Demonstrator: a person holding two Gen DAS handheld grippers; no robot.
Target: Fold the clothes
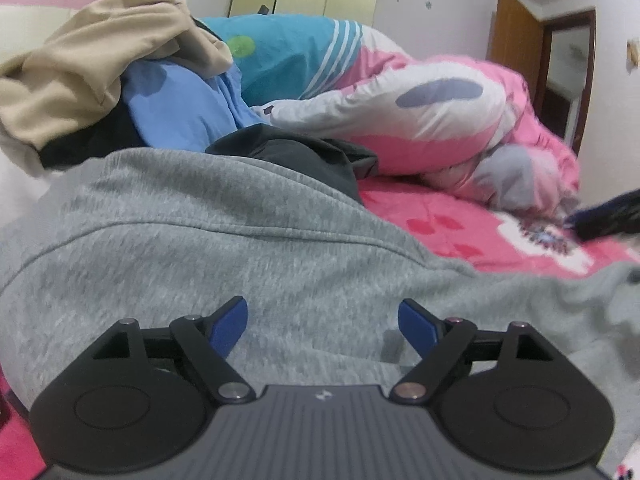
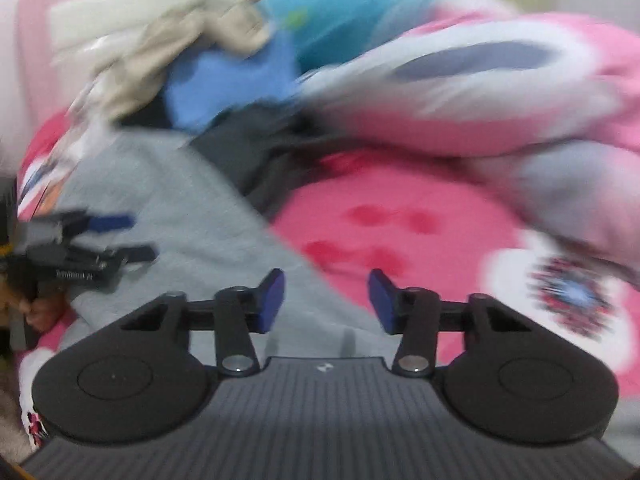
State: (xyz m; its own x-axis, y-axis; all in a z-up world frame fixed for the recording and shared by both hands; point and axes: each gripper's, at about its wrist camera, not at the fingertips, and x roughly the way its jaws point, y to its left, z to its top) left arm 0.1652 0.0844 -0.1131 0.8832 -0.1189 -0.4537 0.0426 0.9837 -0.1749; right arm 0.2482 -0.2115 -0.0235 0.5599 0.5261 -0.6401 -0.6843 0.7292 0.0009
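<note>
A grey sweatshirt (image 1: 192,248) lies spread on the pink bed. My left gripper (image 1: 323,320) is open and empty, hovering low over the grey fabric. In the right wrist view the grey sweatshirt (image 2: 180,216) runs along the left, and my right gripper (image 2: 326,300) is open and empty above its right edge, where grey meets the pink sheet (image 2: 400,240). The left gripper also shows in that view (image 2: 120,236) at the far left, open over the sweatshirt. The right wrist view is blurred by motion.
Behind the sweatshirt lies a dark garment (image 1: 296,152), then a heap with a beige garment (image 1: 88,68) and blue cloth (image 1: 180,108). A bunched pink and white duvet (image 1: 440,112) fills the back right. A doorway (image 1: 568,76) is at far right.
</note>
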